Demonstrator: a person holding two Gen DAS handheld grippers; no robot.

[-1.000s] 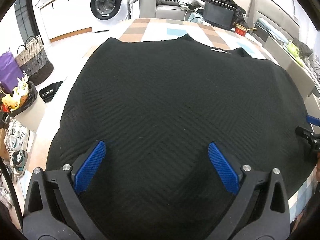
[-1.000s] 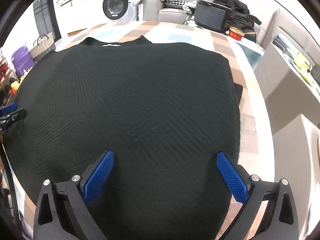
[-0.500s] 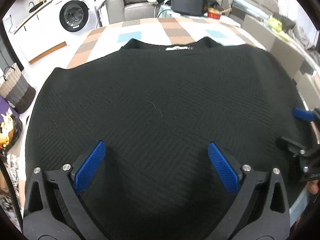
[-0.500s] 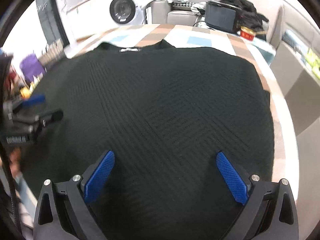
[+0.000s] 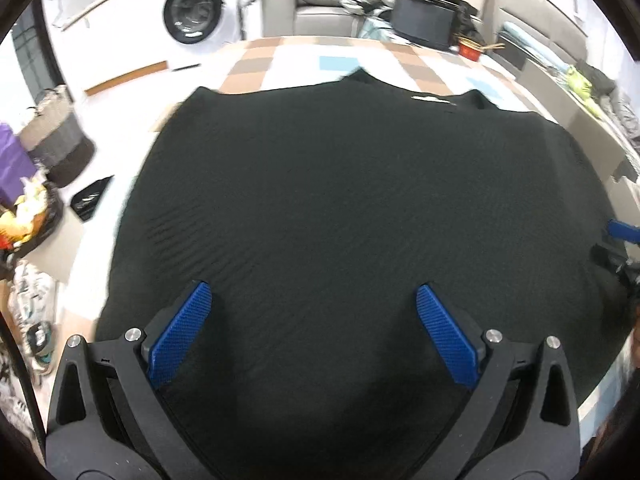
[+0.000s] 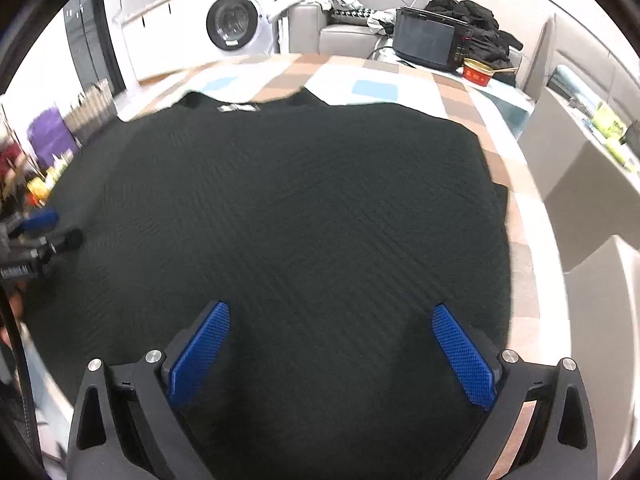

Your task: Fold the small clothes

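A black knitted sweater (image 5: 340, 208) lies spread flat on the checked table, collar with a white label (image 5: 432, 98) at the far side; it also fills the right wrist view (image 6: 296, 216). My left gripper (image 5: 314, 300) is open and empty above the sweater's near hem, left half. My right gripper (image 6: 330, 312) is open and empty above the near hem, right half. The right gripper's tip shows at the right edge of the left wrist view (image 5: 622, 236); the left gripper's tip shows at the left edge of the right wrist view (image 6: 40, 232).
The checked tablecloth (image 6: 376, 88) shows beyond the collar and along the right side (image 6: 520, 216). A black box (image 6: 428, 44) and a red bowl (image 6: 478, 72) stand at the far end. A washing machine (image 5: 192, 12), baskets (image 5: 60, 136) and a sofa lie beyond.
Both views have swung sideways over the sweater and back, with motion blur now. Both grippers stay open and empty above the near hem. The sweater has not moved.
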